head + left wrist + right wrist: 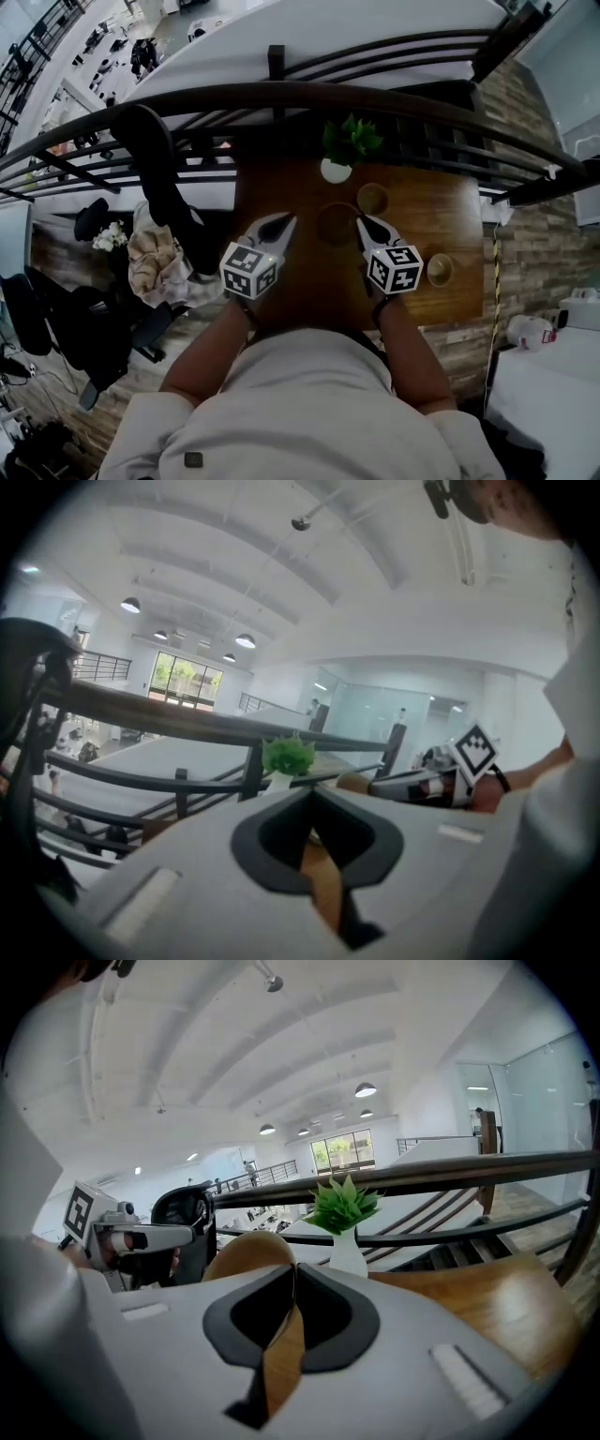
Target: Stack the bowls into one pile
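A large wooden bowl (336, 225) hangs over the wooden table (450, 216), held between my two grippers. My left gripper (289, 223) is shut on its left rim and my right gripper (366, 225) on its right rim. In the left gripper view the jaws (314, 832) pinch a thin brown edge of the bowl (323, 883). The right gripper view shows its jaws (292, 1283) clamped on the bowl (246, 1252), whose curved wall rises behind them. A smaller bowl (372, 199) sits just beyond, and another bowl (439, 270) lies at the right.
A green plant in a white vase (339, 155) stands at the table's far edge, close behind the bowls. A dark curved railing (281, 94) runs behind the table. A black office chair (159, 178) stands to the left.
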Available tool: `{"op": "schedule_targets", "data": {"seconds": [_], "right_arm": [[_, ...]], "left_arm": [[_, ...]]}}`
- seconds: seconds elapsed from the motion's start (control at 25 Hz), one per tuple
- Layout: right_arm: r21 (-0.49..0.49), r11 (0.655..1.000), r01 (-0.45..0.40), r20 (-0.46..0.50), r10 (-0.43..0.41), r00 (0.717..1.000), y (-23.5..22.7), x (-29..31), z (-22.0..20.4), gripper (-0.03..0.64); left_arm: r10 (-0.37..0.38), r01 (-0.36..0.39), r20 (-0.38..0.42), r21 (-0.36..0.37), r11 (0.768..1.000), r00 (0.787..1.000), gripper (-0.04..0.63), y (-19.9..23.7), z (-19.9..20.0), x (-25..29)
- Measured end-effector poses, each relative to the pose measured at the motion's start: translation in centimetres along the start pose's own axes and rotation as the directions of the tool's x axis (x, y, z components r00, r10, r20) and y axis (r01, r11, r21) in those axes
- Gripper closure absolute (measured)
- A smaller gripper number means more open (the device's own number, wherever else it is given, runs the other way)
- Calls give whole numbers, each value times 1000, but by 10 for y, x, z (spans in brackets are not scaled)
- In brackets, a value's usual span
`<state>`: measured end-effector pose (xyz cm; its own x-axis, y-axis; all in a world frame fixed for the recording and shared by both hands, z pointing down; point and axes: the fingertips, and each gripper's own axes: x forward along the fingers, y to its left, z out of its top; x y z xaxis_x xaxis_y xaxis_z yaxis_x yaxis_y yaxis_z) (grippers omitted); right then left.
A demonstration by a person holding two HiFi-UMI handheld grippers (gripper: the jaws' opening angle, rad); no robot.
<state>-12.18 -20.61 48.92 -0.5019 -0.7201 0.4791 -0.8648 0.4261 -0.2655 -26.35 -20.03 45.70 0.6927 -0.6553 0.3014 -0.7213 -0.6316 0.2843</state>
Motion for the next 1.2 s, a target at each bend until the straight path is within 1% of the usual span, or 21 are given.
{"op": "schedule_targets", "data": {"seconds": [0.24, 0.4, 0.52, 0.64, 0.8, 0.96, 1.2], "right_arm": [[-14, 1000, -1, 19, 2, 1000, -8, -8, 15, 596], [-9, 1000, -10, 36, 11, 999, -20, -18, 18, 595], [-5, 1000, -29, 42, 29, 999, -32, -29, 17, 595], [-11, 999, -48, 43, 48, 998, -49, -49, 13, 595], [-12, 997, -71, 46, 71, 996, -79, -81, 12, 595], [-24, 995, -95, 51, 97, 994, -111, -110, 11, 595], [-30, 989, -143, 47, 144, 988, -159, -151, -1, 595]], "left_arm": [[2, -2, 16, 10, 1000, 1000, 591, -5, 12, 8], [3, -4, 13, 29, 1000, 1000, 591, -22, 13, 16], [21, -22, 17, 30, 999, 1000, 591, -39, 13, 21], [44, -44, 22, 19, 999, 999, 591, -66, 10, 29], [75, -76, 22, 44, 996, 997, 591, -107, 8, 45], [107, -108, 36, 41, 993, 994, 591, -145, 7, 63], [160, -162, 58, 41, 986, 985, 591, -202, 3, 89]]}}
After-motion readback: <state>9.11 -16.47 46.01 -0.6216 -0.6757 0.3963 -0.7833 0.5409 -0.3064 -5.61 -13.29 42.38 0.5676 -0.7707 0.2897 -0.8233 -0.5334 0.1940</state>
